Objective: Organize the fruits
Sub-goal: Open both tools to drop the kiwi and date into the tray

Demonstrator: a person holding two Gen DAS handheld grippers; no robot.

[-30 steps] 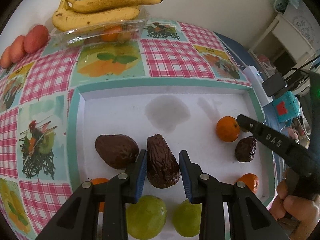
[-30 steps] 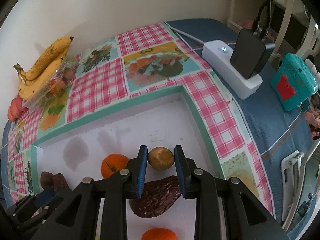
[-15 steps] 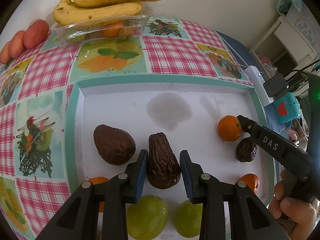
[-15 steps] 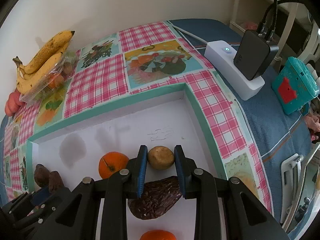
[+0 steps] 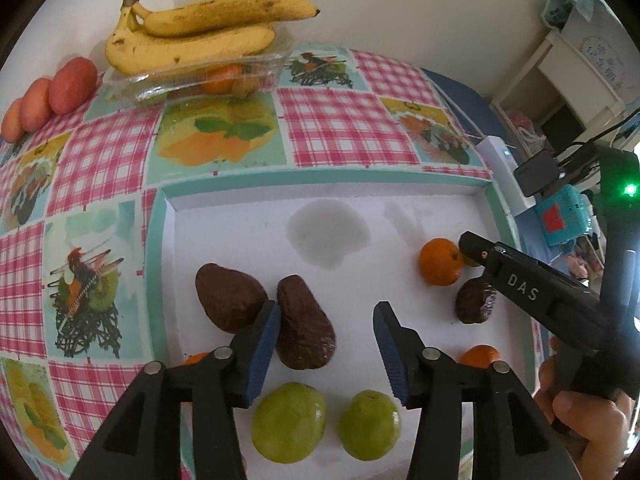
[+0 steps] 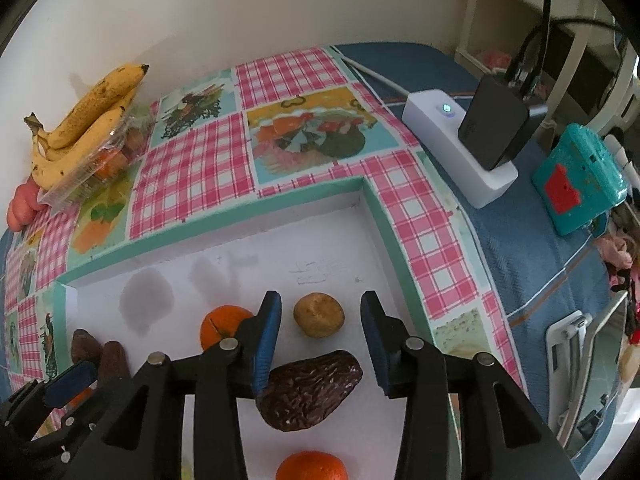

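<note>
Brown round fruit (image 6: pixel 319 314) sits on the white tray (image 6: pixel 248 248) between the right gripper (image 6: pixel 320 312)'s wide-open fingers, so placing looks done. Left gripper (image 5: pixel 325 334) gapes beside the wrinkled dark avocado (image 5: pixel 305 325). Next, probably back off.

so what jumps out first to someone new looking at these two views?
Probably the yellow, brown-speckled banana bunch lying on a clear plastic clamshell tray at the far wall, against the loud pink-checked tablecloth. Then the white recessed board with fruit on it: the open left gripper beside a wrinkled dark brown avocado, the open right gripper straddling a small tan round fruit.
</note>
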